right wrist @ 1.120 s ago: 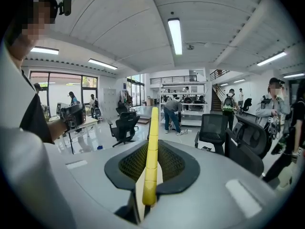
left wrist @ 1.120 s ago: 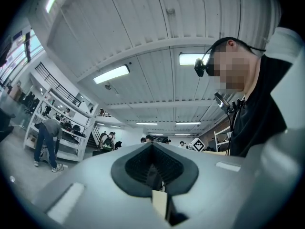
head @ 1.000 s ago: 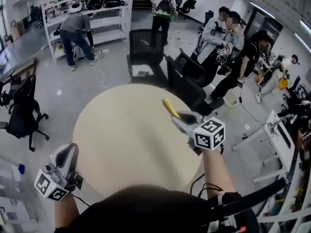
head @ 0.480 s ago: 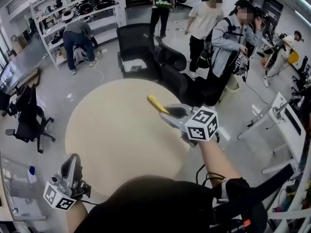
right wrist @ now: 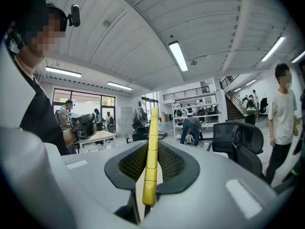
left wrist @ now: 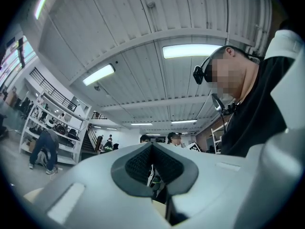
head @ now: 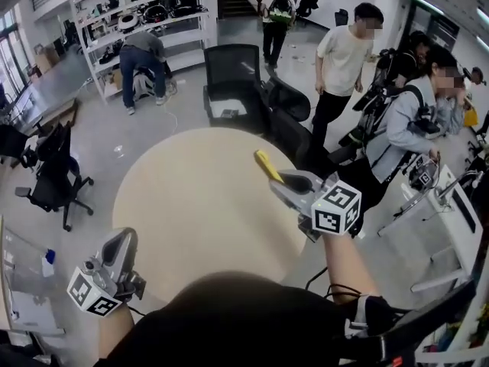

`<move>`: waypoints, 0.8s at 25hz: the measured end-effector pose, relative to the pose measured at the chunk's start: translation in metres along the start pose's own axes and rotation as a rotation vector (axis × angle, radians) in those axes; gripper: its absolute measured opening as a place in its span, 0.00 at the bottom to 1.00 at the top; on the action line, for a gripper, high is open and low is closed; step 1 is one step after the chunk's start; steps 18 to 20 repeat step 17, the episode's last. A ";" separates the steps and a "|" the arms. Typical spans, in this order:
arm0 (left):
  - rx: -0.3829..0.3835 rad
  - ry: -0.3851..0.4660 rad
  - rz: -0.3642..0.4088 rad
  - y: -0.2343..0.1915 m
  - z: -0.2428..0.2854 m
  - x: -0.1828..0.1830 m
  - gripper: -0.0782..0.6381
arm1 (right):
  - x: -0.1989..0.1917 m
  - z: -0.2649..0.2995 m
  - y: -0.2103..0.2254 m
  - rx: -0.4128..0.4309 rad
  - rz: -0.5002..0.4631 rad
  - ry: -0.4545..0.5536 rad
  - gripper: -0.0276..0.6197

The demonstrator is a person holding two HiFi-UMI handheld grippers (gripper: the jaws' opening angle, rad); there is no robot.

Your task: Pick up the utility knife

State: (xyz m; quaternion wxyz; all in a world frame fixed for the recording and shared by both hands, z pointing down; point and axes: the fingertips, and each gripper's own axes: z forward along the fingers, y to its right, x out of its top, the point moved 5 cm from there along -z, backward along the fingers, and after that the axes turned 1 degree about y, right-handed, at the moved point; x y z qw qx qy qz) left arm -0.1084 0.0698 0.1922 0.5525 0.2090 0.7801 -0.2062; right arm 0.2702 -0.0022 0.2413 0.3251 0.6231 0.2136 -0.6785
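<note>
One utility knife (right wrist: 152,128) in right tool (right wrist: 151,149)

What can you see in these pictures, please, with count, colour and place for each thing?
utility knife: one, yellow, clamped in the right gripper, above the table.
table: one, round, beige, centre of the head view.
office chairs: several, black, behind and left of the table.
shelf rack: one, white, far left background.
people: at least four, standing or bent over beyond the table.
right gripper: one, grey, shut on the utility knife.
left gripper: one, grey, jaws together and empty, low left by the table's edge.
</note>
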 end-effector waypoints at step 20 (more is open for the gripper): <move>-0.004 0.020 -0.041 -0.012 -0.016 -0.001 0.09 | -0.002 0.012 -0.021 0.003 -0.014 -0.033 0.16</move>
